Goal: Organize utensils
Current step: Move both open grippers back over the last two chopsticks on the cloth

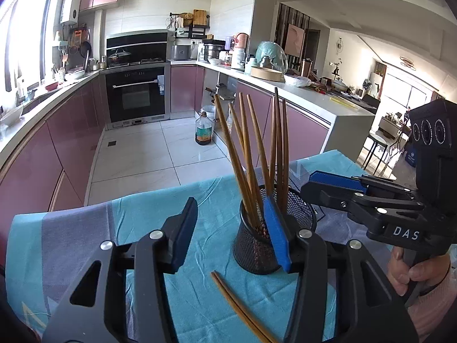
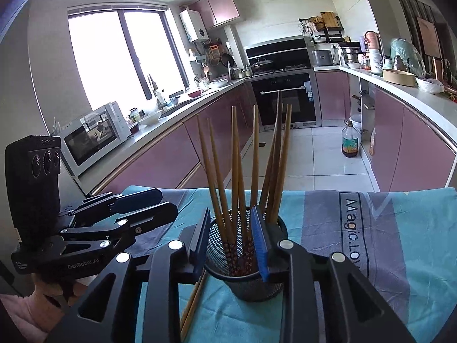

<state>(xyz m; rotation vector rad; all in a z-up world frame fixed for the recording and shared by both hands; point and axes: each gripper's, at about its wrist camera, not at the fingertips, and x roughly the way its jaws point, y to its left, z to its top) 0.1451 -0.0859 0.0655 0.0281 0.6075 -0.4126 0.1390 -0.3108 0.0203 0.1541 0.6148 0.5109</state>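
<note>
Landmark: black mesh cup [image 1: 270,228] standing upright on the blue cloth [image 1: 200,223].

Right gripper [image 2: 232,245] straddles the cup: one pad looks to be outside the rim on the cup's left, the blue pad [image 2: 260,243] inside the rim among the sticks. Jaws spread, not visibly clamped on any stick; likely positioned there to steady the cup or after dropping a stick in. Whether the pads press the wall, can't tell.

Left gripper [image 1: 231,234] sits just left of the cup, jaws wide apart, nothing between them. Its right pad [image 1: 275,231] overlaps the cup's near side in the left wrist view; touching or just in front, can't tell. Probably free so it can fetch the loose pair.

Contents: cup holds a fan of brown chopsticks [image 1: 251,148], roughly eight, patterned ends down, tips leaning outward against the rim. One darker stick among them.

Still outside: two chopsticks [image 1: 242,308] lying side by side flat on the cloth, just in front of the cup, under the left gripper. Judged: task nearly done, that pair remains.
</note>
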